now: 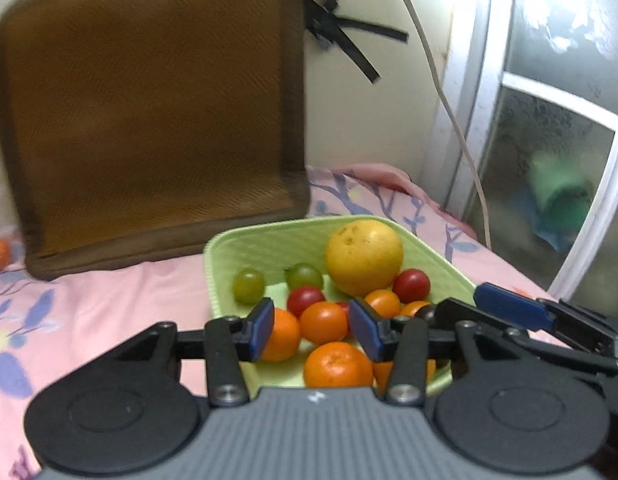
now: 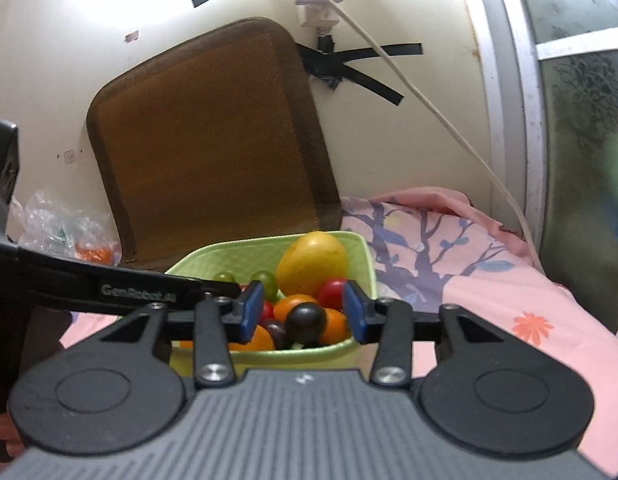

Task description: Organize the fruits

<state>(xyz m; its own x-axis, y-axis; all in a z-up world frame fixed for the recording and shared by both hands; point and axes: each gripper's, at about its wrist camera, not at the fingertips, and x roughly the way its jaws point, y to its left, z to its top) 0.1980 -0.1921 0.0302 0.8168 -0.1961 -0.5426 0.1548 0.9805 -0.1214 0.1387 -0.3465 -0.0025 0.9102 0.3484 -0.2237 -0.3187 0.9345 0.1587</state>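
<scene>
A light green basket [image 1: 269,240] [image 2: 361,252] sits on the pink bedsheet. It holds a big yellow citrus [image 1: 364,256] [image 2: 312,262], green grapes [image 1: 249,286], red cherry tomatoes [image 1: 411,285], several small orange fruits [image 1: 338,364] and a dark round fruit [image 2: 305,322]. My left gripper [image 1: 314,330] hovers over the basket's near side, open; an orange fruit shows in the gap, untouched. My right gripper [image 2: 303,312] is open above the near rim, and the dark fruit sits between its pads with clear space on both sides. Its blue pad [image 1: 513,306] reaches in from the right.
A brown cushion [image 1: 149,112] [image 2: 213,140] leans on the wall just behind the basket. A crinkled plastic bag [image 2: 61,228] with orange fruit lies at far left. A white cable [image 2: 449,128] hangs by the window frame [image 1: 485,80] on the right.
</scene>
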